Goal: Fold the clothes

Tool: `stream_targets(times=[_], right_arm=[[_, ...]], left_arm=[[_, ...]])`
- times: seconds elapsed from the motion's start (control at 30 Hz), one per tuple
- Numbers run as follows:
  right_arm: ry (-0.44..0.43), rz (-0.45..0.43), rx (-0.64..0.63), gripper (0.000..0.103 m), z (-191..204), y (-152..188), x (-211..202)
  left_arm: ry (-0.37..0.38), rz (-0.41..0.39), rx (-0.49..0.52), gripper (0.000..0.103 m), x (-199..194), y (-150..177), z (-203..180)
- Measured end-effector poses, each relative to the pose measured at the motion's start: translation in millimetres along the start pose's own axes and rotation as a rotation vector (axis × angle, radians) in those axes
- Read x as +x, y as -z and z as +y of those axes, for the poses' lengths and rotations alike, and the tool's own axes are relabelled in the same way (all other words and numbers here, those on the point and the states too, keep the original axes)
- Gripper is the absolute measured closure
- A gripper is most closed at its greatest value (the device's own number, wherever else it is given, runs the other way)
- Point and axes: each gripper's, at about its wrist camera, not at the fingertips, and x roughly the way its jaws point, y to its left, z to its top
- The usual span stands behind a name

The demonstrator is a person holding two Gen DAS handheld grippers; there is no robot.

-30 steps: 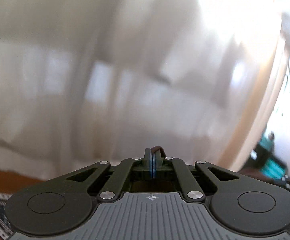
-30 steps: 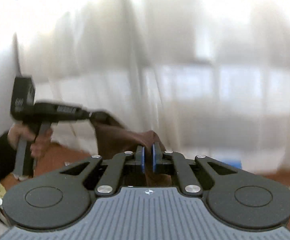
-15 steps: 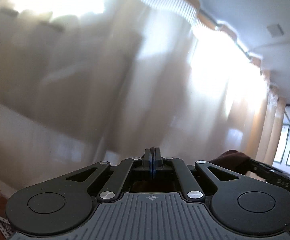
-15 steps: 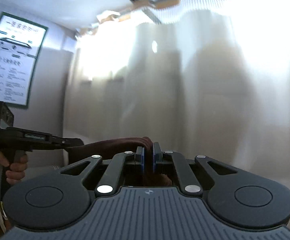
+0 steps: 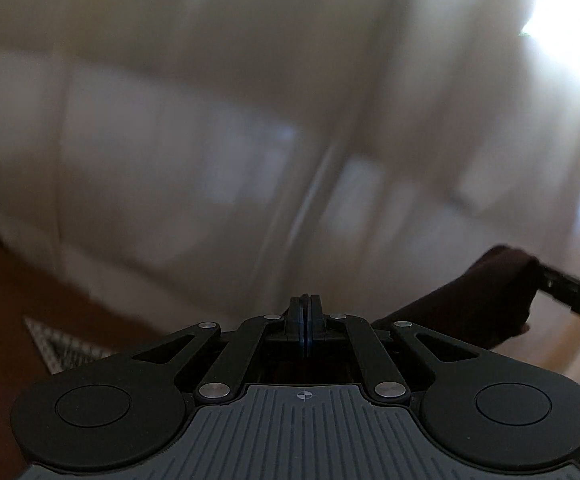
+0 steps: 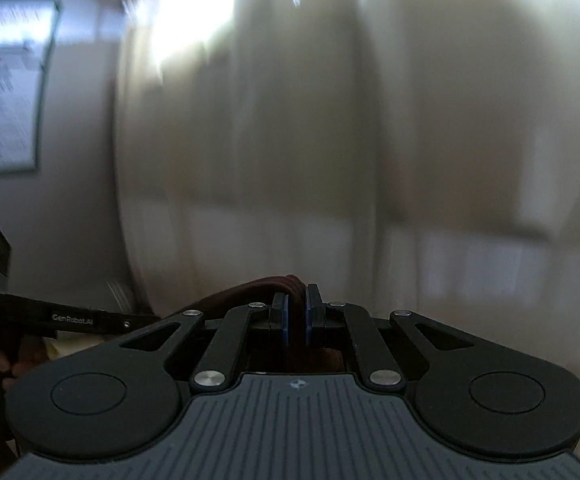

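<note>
We hold a dark brown garment (image 6: 250,292) up in front of pale curtains (image 6: 330,140), its bunched edge pinched in the fingers of our right gripper (image 6: 295,314), while the fingers of our left gripper (image 5: 305,326) are pressed together, cloth trailing off beside them.

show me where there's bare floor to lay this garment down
Bare brown floor shows lower left, between the curtain hem and the patterned rug corner. Rightward is taken: the brown garment stretches between left gripper and right gripper. All blurred.
</note>
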Motion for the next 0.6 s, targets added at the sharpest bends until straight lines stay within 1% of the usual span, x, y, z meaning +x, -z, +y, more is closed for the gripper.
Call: stream_targets(times=[0.1,0.2,0.27,0.37,0.5,0.6], right_arm=[[0.035,0.110,0.027,0.094,-11.0,31.0,62.4],[0.077,0.209,0.047,0.094,-24.2,61.9,124.5],[0.100,0.265,0.064,0.094,-32.6,81.5,164.3],[0.124,0.323,0.084,0.094,-42.2,103.5,213.4],[0.145,0.425,0.126,0.094,-54.7,145.7,261.8],[0.153,0.499,0.147,0.094,-63.0,175.8,287.3]], left_arm=[[-0.069,0.080,-0.041,0.103,60.9,18.7,28.9],[-0.115,0.146,-0.075,0.103,111.6,32.5,54.6],[-0.138,0.178,-0.060,0.103,142.1,38.7,68.0],[-0.165,0.232,-0.046,0.103,183.4,47.1,86.6],[-0.197,0.307,-0.068,0.103,228.5,67.1,113.3],[-0.202,0.356,-0.049,0.103,252.8,85.6,127.4]])
